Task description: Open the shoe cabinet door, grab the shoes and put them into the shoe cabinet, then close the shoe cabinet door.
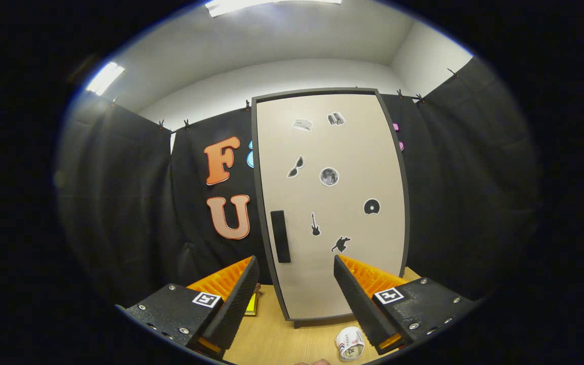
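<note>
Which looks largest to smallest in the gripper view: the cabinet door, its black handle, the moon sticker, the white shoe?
1. cabinet door
2. black handle
3. white shoe, near the open fingers, so closeness enlarges it
4. moon sticker
Shoe versus handle is unsure.

Black cloth (130,203) hangs as the booth's wall on the left, far and right sides, clipped along a line at its top edge, with folds showing on the left. Above the cloth rise white room walls (292,76) that meet in a far right corner under a white ceiling, where 2 bright light panels (104,77) glow, 1 at the far left and 1 overhead. Nearest, a light wood-grain tabletop (282,342) spreads out, and a small yellow object (251,304) lies on it at the left.
</note>
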